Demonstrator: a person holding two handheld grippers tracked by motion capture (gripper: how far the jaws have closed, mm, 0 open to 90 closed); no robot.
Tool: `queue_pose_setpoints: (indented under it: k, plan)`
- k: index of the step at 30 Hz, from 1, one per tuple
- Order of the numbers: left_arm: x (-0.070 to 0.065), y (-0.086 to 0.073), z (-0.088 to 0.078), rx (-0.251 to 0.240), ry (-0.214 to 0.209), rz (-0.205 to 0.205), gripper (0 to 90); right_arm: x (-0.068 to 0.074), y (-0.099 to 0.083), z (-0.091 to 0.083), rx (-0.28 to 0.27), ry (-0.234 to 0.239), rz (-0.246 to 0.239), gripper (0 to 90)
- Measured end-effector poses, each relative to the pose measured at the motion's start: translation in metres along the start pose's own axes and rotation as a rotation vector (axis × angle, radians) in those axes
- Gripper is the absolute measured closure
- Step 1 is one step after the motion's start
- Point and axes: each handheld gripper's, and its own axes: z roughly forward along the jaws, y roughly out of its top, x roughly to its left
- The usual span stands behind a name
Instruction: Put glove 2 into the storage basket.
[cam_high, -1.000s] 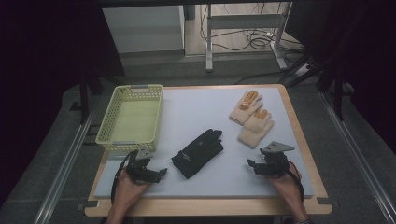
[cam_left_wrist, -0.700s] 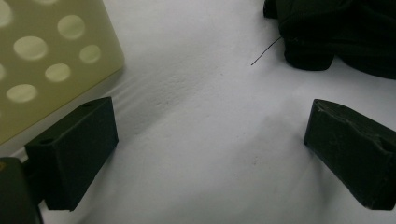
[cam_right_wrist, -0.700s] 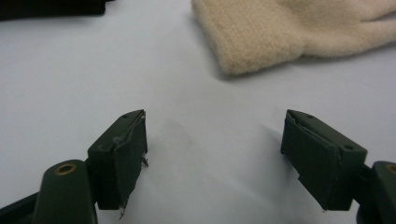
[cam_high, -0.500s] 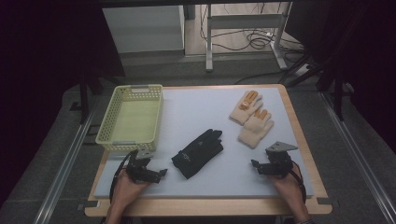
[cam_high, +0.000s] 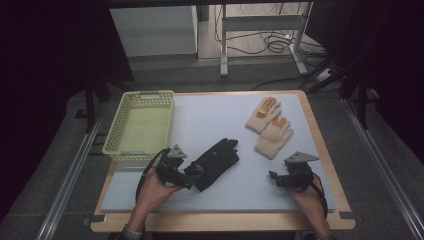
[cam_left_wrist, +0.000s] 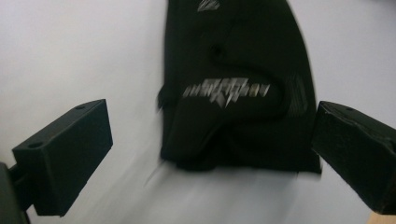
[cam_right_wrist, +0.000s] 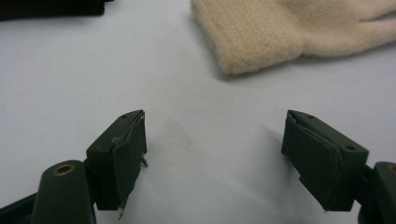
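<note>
Movement since the earlier pictures belongs almost wholly to the left gripper: in the high view it sat near the front left corner of the table, apart from the black glove, and it has now travelled toward the glove's cuff end, so that its tip meets the near edge of the dark fabric. In the left gripper view the two black jaws stand wide apart and released, one at each lower corner, with the glove's cuff and its blurred pale printed logo lying flat on the pale blue mat in the gap ahead of them; the pads do not press on the fabric. The glove itself lies where it lay before, near the middle of the mat toward the front, fingers pointing away toward the back right, just right of the yellow-green basket. The right gripper rests in the same place at the front right; its jaws have just been opening a little further, and in the right gripper view they stand spread and released over bare mat with nothing between them, the cuff of a cream glove lying a short way beyond. The pair of cream gloves with orange patches lies unchanged at the back right of the mat, well apart from the black glove.
</note>
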Motion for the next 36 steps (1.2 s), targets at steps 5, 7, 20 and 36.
queue_pose_setpoints:
  k: [5,7,20,36]
  plan:
    - [-0.009,0.018,0.024,0.027,0.0,0.015,0.0,0.0,0.0,0.0,0.0,0.0,-0.001,21.8]
    - [-0.011,0.022,0.032,0.032,-0.004,0.017,0.0,0.0,0.0,0.0,0.0,0.0,-0.001,21.8]
    - [-0.016,0.021,0.066,0.146,0.015,0.049,0.0,0.0,0.0,0.0,0.0,0.0,0.0,21.9]
    - [-0.01,0.025,0.052,0.143,0.029,0.042,50.4,0.0,0.0,0.0,-0.001,-0.001,-0.002,21.8]
